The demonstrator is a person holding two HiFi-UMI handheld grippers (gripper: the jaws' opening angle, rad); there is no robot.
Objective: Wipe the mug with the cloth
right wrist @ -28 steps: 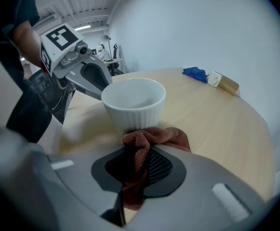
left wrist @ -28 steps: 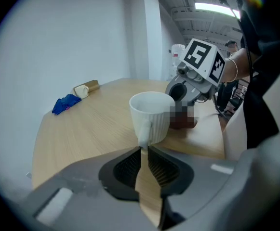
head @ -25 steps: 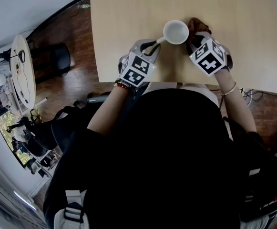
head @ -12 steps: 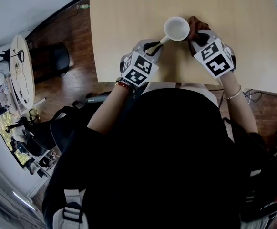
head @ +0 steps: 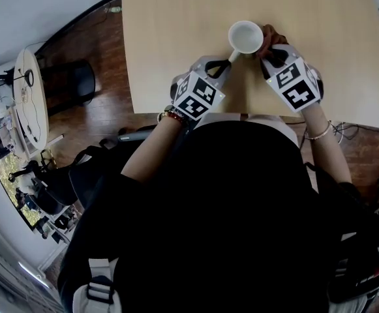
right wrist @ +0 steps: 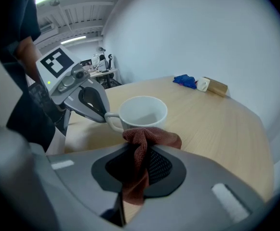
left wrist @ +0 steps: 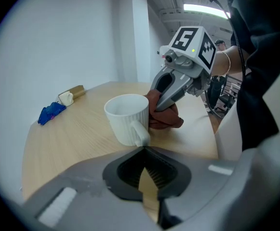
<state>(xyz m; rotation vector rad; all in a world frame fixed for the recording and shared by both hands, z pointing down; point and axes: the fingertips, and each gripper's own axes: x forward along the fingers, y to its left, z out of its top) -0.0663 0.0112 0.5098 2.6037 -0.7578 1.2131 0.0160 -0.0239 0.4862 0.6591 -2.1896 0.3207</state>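
Note:
A white ribbed mug (head: 246, 38) stands near the front edge of the light wooden table (head: 176, 18). My left gripper (head: 230, 57) is shut on the mug's handle (left wrist: 140, 132), which sits right at its jaw tips. The right gripper view shows those fingers (right wrist: 97, 109) clamping the handle. My right gripper (head: 271, 49) is shut on a brown cloth (right wrist: 145, 141). The cloth bunches out of its jaws and presses against the mug's side, opposite the handle. In the left gripper view the cloth (left wrist: 165, 117) sits between the mug (left wrist: 126, 118) and the right gripper's fingers (left wrist: 165, 93).
A blue crumpled object (left wrist: 51, 112) and a small brown-and-white roll (left wrist: 72, 94) lie at the far end of the table. The table's front edge runs just below both grippers. A dark stool (head: 78, 80) and a round white table (head: 29, 96) stand on the floor at the left.
The mug and both grippers have shifted a little to the right and away from me. The right gripper and its cloth have stayed against the mug's side.

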